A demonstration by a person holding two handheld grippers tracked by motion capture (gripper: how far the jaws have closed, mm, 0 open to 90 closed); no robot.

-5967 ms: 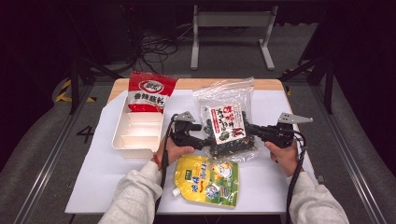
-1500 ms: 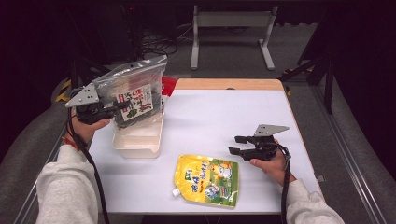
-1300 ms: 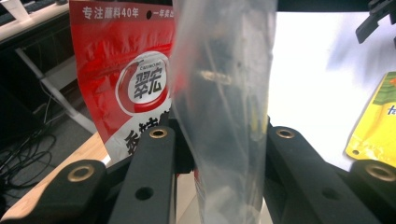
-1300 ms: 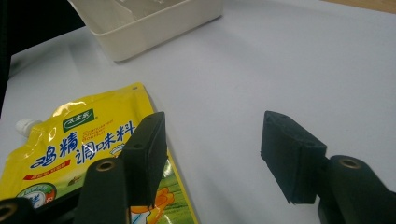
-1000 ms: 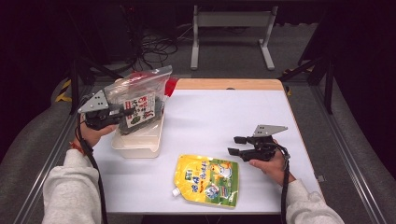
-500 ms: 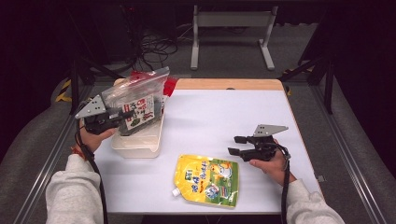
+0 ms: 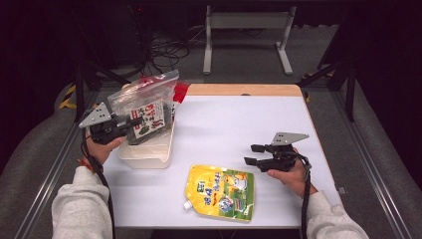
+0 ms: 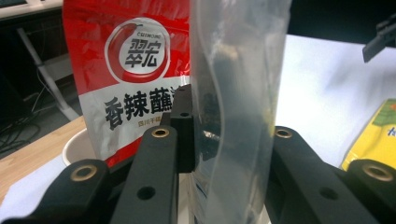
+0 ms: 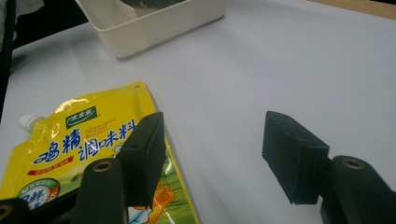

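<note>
- We work at a white table [image 7: 234, 124] with a wooden far edge, dark floor and cables behind
- Our left gripper [image 7: 130, 127] is clamped on a clear bag [image 7: 144, 107] of dark snacks, held tilted over the white tray [image 7: 149, 154] at the table's left
- In the left gripper view a red pouch [image 8: 128, 70] stands behind the bag
- Our right gripper [image 7: 253, 154] rests on the table, jaws apart and holding nothing, just beside the yellow pouch [image 7: 221, 191] lying flat near the front edge
</note>
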